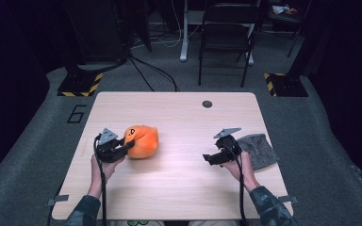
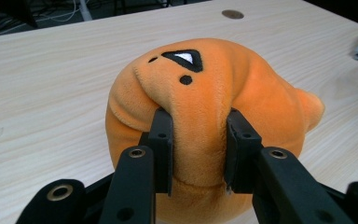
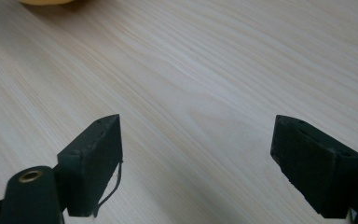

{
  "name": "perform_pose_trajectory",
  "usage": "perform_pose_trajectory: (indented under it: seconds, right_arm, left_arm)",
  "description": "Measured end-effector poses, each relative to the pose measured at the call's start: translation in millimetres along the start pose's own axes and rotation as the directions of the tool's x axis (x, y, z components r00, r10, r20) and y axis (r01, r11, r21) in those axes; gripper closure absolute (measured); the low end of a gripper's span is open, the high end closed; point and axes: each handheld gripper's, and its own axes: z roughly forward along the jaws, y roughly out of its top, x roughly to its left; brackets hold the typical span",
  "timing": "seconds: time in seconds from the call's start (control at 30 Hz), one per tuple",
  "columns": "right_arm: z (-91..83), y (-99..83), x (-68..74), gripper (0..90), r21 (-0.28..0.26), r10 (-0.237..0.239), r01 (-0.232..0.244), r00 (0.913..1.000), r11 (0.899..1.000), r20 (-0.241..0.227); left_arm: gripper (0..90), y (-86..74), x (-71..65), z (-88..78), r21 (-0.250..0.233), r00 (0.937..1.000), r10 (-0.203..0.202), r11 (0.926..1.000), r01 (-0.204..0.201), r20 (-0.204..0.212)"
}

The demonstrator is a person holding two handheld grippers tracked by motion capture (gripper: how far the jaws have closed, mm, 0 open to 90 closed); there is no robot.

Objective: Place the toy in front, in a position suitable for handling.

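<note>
One orange plush toy (image 1: 143, 141) is seen on the left half of a pale wooden tabletop (image 1: 179, 188), pinched at a fold of its fabric by the left claw (image 1: 128, 143), whose jaws are clenched on the toy in the left gripper view (image 2: 205, 93). Bare wood is left between the toy and the left edge, and a wide open stretch is left across the middle. Further right, the right claw (image 1: 208, 158) is held low over the bare wood, its jaws spread wide with nothing between them. Just beside it, one grey knitted cloth (image 1: 259, 149) is laid near the right edge. One small dark round insert (image 1: 207, 104) is set near the far edge. Two hands are counted, one on each gripper. One folding chair (image 1: 226, 33) is seen on the floor beyond.
</note>
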Motion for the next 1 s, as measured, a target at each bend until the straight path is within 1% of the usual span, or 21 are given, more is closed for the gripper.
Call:
perform_pose_trajectory:
  seconds: [0.07,0.1,0.13,0.2,0.3,0.33,0.47,0.5,0.57,0.6,0.63,0.67,0.7,0.73,0.77,0.8,0.83,0.87,0.9,0.97,1.0]
  right_arm:
    - [-0.2,3.4,5.5,15.8,-0.008,-0.015,0.015,0.9999,1.0,-0.007]
    - [-0.1,4.9,8.4,15.9,-0.013,-0.016,0.016,0.9998,1.0,-0.01]
    - [0.1,6.1,10.0,15.8,-0.02,-0.025,0.024,0.9996,1.0,-0.011]
    - [-0.7,7.6,13.0,15.9,-0.025,-0.032,0.031,0.9994,0.999,-0.012]
    - [-2.2,8.9,14.7,15.8,-0.032,-0.035,0.034,0.9993,0.999,-0.012]
    - [-2.7,9.0,15.3,15.9,-0.031,-0.032,0.031,0.9994,0.999,-0.013]
    - [-4.0,8.4,14.9,15.8,-0.033,-0.027,0.027,0.9996,0.999,-0.01]
    - [-4.0,8.4,14.9,15.8,-0.033,-0.027,0.027,0.9996,0.999,-0.01]
    - [-4.0,8.4,15.1,15.8,-0.035,-0.015,0.015,0.9998,0.999,-0.011]
    - [-4.0,8.3,14.7,15.8,-0.036,-0.02,0.02,0.9997,0.999,-0.012]
    - [-4.0,8.3,14.7,15.8,-0.036,-0.02,0.02,0.9997,0.999,-0.012]
    - [-4.5,8.0,14.3,15.8,-0.035,-0.033,0.032,0.9994,0.999,-0.007]
    - [-4.5,8.0,14.3,15.8,-0.035,-0.033,0.032,0.9994,0.999,-0.007]
    - [-4.5,7.8,14.1,15.9,-0.032,-0.032,0.032,0.9994,0.999,-0.009]
    - [-4.5,7.8,14.1,15.9,-0.032,-0.032,0.032,0.9994,0.999,-0.009]
    - [-4.3,7.2,14.5,15.9,-0.03,-0.017,0.017,0.9998,0.999,-0.005]
    - [-3.9,6.7,14.1,15.9,-0.027,-0.015,0.015,0.9999,1.0,-0.006]
    - [-3.1,5.9,12.6,15.9,-0.025,-0.028,0.027,0.9996,0.999,-0.004]
    - [-1.9,5.4,12.5,15.9,-0.02,-0.015,0.015,0.9999,1.0,-0.005]
    - [-0.4,4.2,12.0,15.9,-0.015,-0.013,0.013,0.9999,1.0,-0.002]
    - [2.5,1.7,10.5,16.0,-0.002,-0.006,0.006,1.0,1.0,-0.002]
  left_arm:
    - [68.6,2.5,-6.4,1.7,-0.005,1.0,0.005,1.0,-0.005,-0.003]
    - [68.6,2.5,-6.4,1.7,-0.005,1.0,0.005,1.0,-0.005,-0.003]
    - [68.6,5.3,-12.4,3.5,-0.004,0.9998,0.017,0.9998,-0.017,0.003]
    - [68.6,6.8,-16.2,4.4,-0.003,0.9999,0.016,0.9999,-0.016,0.004]
    - [68.5,10.6,-29.1,9.1,-0.017,0.9996,0.027,0.9995,-0.027,-0.004]
    - [68.5,12.5,-37.5,12.4,-0.018,0.9994,0.033,0.9993,-0.033,0.008]
    - [68.5,14.2,-52.9,19.4,-0.033,0.9995,0.021,0.9992,-0.02,0.023]
    - [68.5,14.2,-52.9,19.4,-0.033,0.9995,0.021,0.9992,-0.02,0.023]
    - [68.4,14.3,-60.8,22.9,-0.047,0.9998,0.003,0.9989,-0.002,0.021]
    - [68.4,14.3,-68.0,26.3,-0.05,0.9997,0.006,0.9987,-0.005,0.022]
    - [68.4,14.3,-68.0,26.3,-0.05,0.9997,0.006,0.9987,-0.005,0.022]
    - [68.3,13.9,-75.1,31.1,-0.049,0.9995,0.009,0.9987,-0.007,0.03]
    - [68.3,13.9,-75.1,31.1,-0.049,0.9995,0.009,0.9987,-0.007,0.03]
    - [68.2,12.4,-81.5,35.8,-0.042,0.9992,0.011,0.9991,-0.009,0.038]
    - [68.0,12.4,-81.5,35.8,-0.042,0.9992,0.011,0.9991,-0.009,0.038]
    - [67.9,9.6,-87.1,40.9,-0.027,0.9989,0.02,0.9995,-0.019,0.042]
    - [67.8,9.6,-87.1,40.9,-0.027,0.9989,0.02,0.9995,-0.019,0.042]
    - [67.5,4.7,-90.3,46.9,0.007,0.9981,0.032,0.9994,-0.033,0.053]
    - [67.3,1.3,-91.3,50.2,0.022,0.9979,0.032,0.9992,-0.033,0.056]
    - [65.9,-1.6,-91.5,51.6,0.021,0.9977,0.028,0.9993,-0.029,0.062]
    - [64.5,-1.4,-90.5,50.8,0.035,0.9971,0.032,0.9988,-0.035,0.07]
